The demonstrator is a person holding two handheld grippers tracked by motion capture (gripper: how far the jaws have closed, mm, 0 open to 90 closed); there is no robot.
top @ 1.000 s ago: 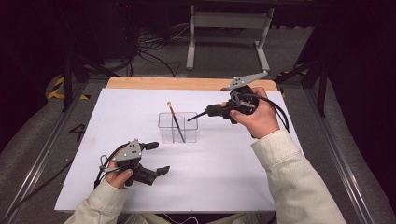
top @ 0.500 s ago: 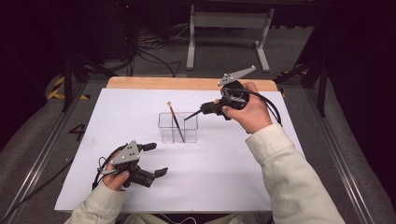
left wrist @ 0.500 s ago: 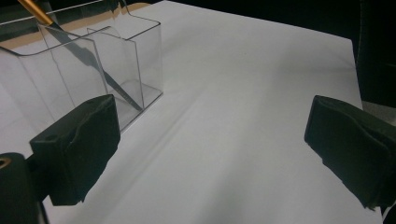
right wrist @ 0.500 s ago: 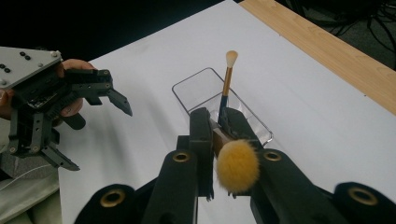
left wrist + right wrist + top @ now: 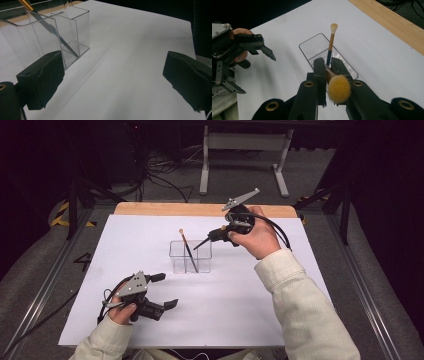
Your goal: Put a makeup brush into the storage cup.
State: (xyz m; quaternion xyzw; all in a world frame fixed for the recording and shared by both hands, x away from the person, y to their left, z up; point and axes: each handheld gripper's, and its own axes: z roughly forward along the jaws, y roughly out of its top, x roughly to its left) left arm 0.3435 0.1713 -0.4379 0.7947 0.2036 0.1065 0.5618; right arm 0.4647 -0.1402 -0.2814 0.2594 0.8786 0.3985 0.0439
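Brushes are the things in play. The right tongs (image 5: 327, 68) are clamped on a brush with a fluffy yellow head (image 5: 338, 88), just above the clear box (image 5: 190, 256). That box stands near the middle of the surface (image 5: 280, 320), a bit toward its far edge. A second brush with a small pale tip (image 5: 331, 41) leans inside the box, right in front of the held brush, so it is in the way there. The left tongs (image 5: 164, 290) rest near the front left corner of the surface, wide apart and holding nothing. White paper (image 5: 130, 50) covers the surface, and a wooden strip (image 5: 165, 209) shows along the far edge.
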